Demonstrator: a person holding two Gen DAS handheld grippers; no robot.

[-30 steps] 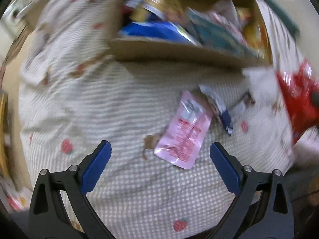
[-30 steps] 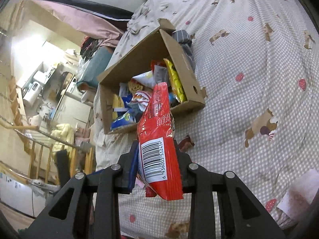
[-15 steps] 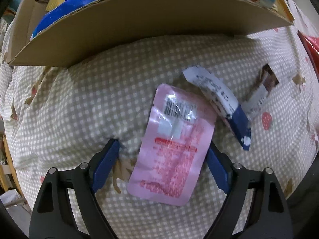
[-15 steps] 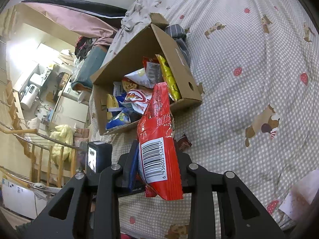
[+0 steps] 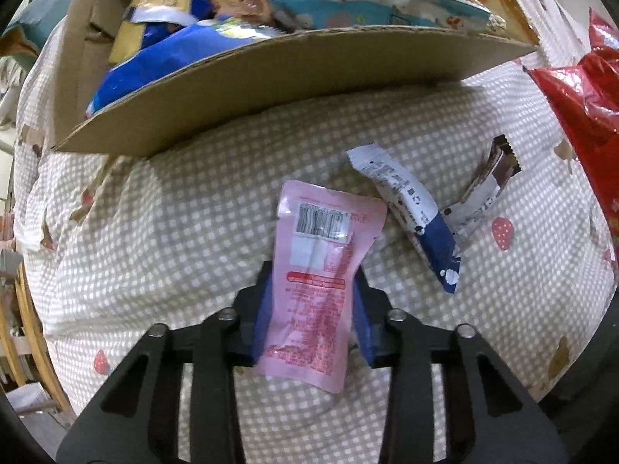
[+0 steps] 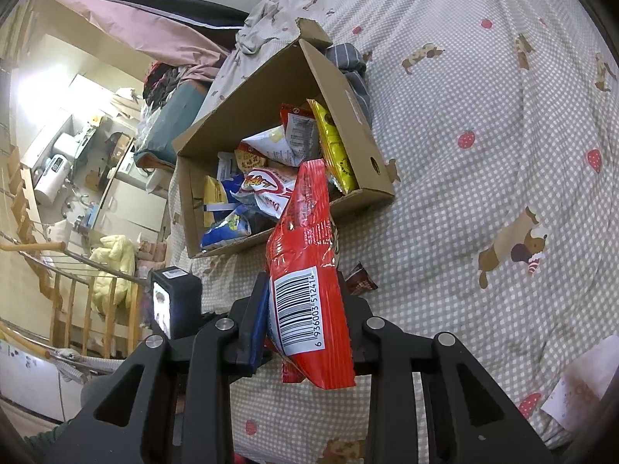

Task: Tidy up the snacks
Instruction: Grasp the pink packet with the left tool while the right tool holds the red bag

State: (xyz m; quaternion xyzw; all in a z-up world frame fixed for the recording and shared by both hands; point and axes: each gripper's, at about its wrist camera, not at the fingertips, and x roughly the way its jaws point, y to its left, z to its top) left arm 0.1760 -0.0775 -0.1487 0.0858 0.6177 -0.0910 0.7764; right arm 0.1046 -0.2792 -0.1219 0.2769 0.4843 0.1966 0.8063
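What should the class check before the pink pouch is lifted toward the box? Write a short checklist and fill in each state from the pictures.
1. Left tool closed on the pink pouch: ok; its jaws have just been closing and the blue pads sit against both sides.
2. Grip placement: not ok; the pads hold the lower half, so the top may flop.
3. Neighbouring wrappers free: ok; the white and blue wrapper lies beside the pouch, outside the jaws.
4. Bedsheet pinched too: cannot tell.
5. Right tool secure: ok; shut on the red bag.
6. Room in the cardboard box: cannot tell; it already looks crowded with snacks.
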